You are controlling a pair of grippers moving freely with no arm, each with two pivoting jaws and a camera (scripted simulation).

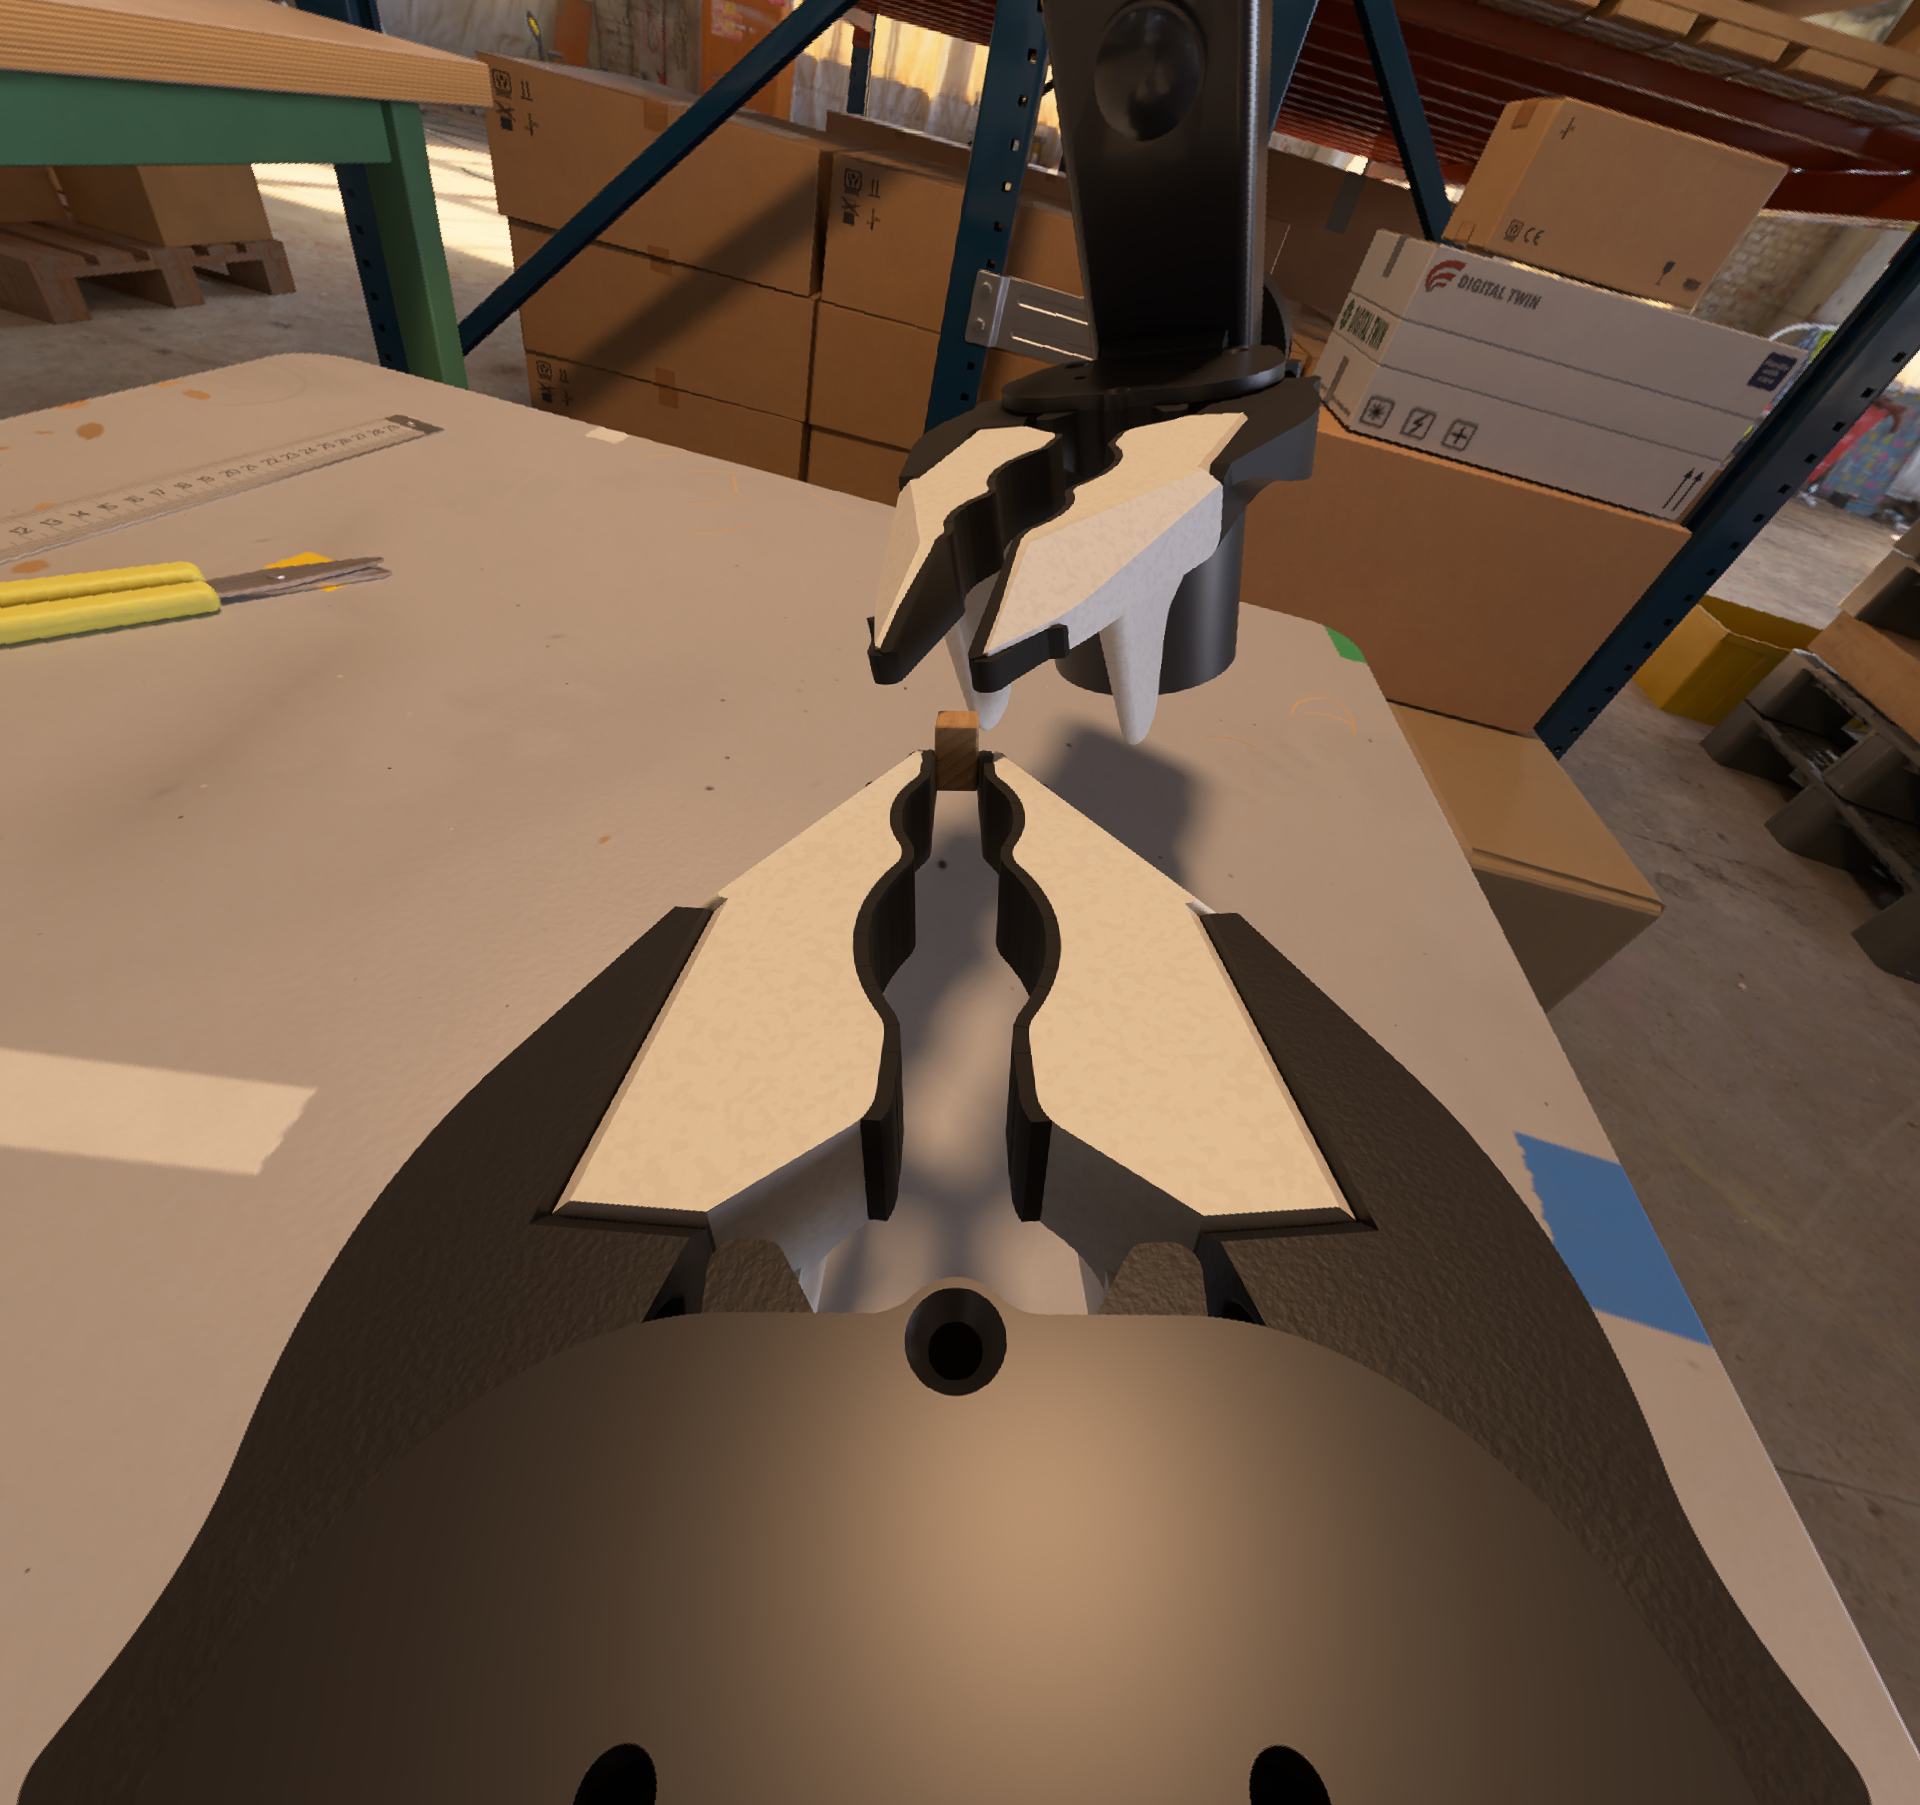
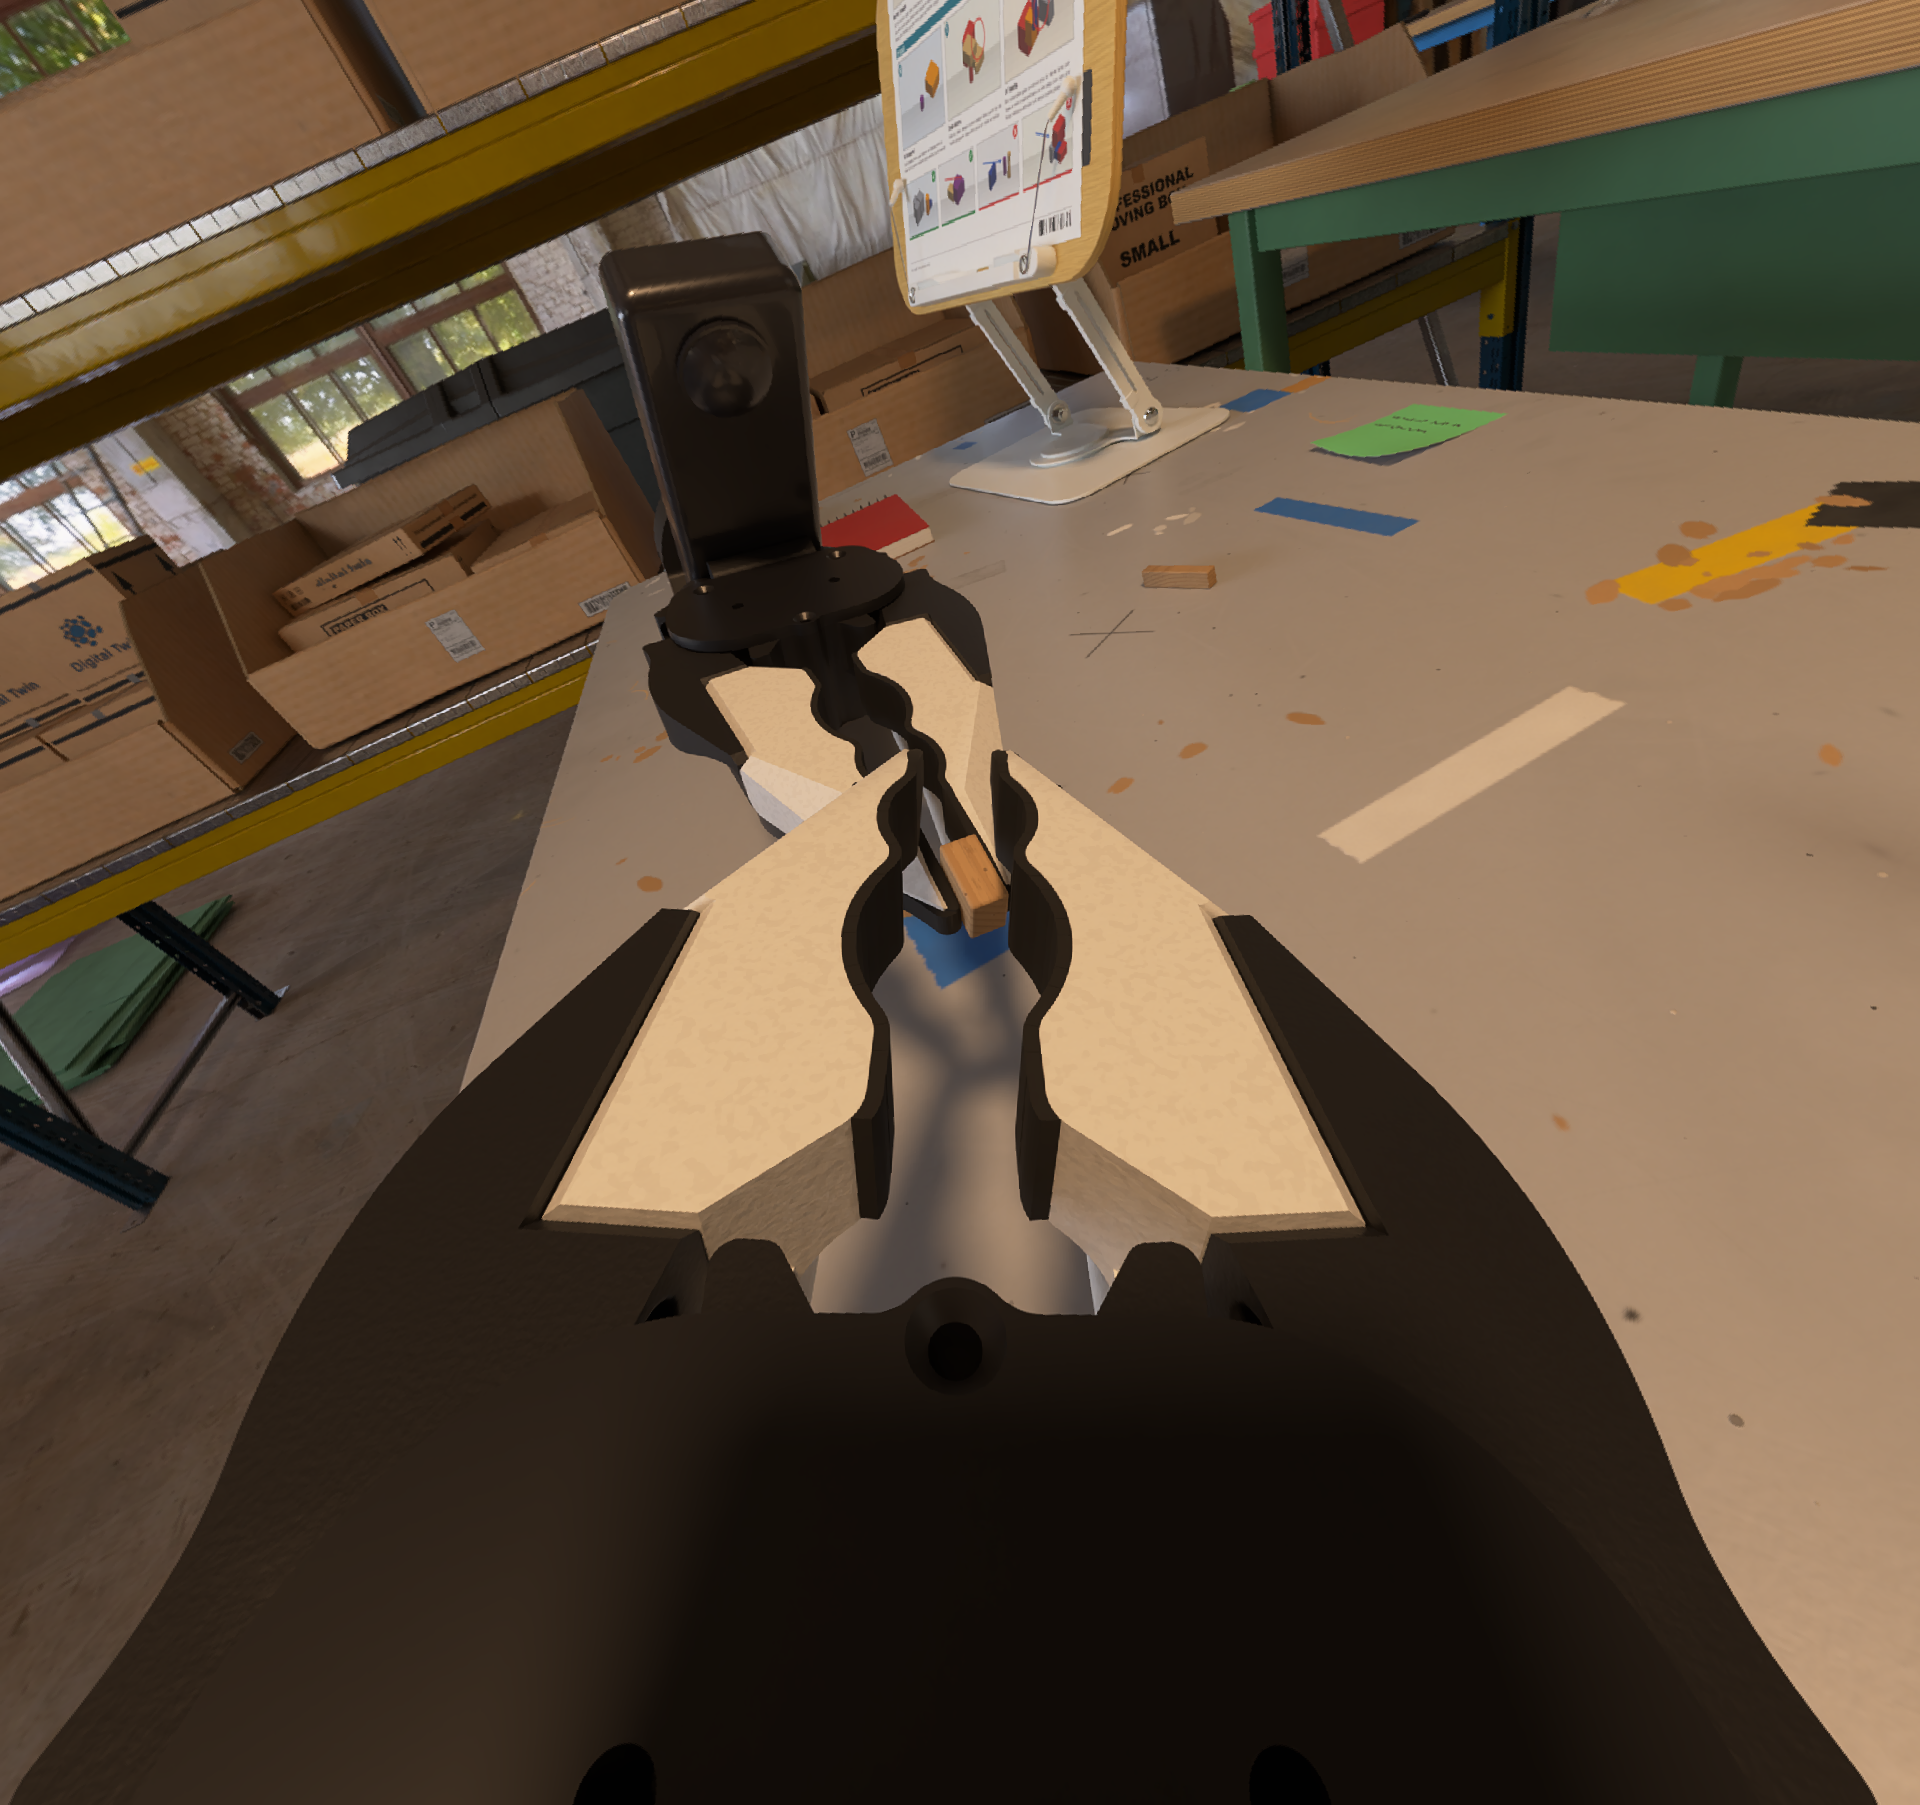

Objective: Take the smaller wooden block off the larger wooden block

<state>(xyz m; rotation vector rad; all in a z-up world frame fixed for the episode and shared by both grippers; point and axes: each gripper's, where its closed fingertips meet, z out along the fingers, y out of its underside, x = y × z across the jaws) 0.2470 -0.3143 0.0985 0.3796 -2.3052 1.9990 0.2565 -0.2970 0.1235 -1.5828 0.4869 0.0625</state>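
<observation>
My left gripper is shut on a small wooden block, which it holds by the fingertips above the table. In the right wrist view the same block shows end-on in the left gripper, over a patch of blue tape. My right gripper is open and empty. It hangs just above and beyond the held block, fingers pointing down. A second, flat wooden block lies alone on the table farther off.
A ruler and a yellow-handled cutter lie at the left. An instruction board on a white stand, a red book, green paper and tape strips are on the table. The table edge is near.
</observation>
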